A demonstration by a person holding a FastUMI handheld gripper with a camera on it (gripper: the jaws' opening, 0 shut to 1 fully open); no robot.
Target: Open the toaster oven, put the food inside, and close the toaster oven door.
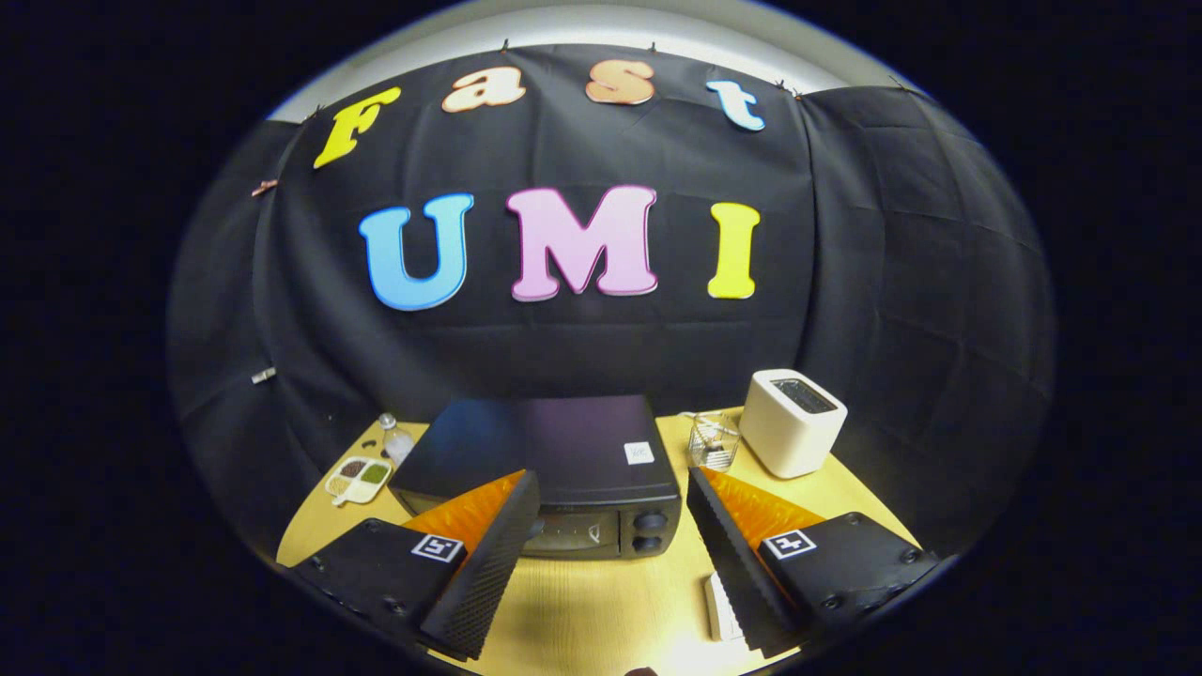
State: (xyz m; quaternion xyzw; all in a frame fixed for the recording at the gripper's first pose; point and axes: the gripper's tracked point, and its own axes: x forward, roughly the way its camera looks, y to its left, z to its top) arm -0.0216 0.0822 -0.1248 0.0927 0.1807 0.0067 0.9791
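Gripper fingers spread wide, gripping nothing; ribbed pads angled outward. Boxy black metal toaster oven sits just beyond them on pale wood-grain table, door closed, two round knobs at its front right. White rounded pop-up toaster and clear wire-patterned cup right; sectioned white dish left.
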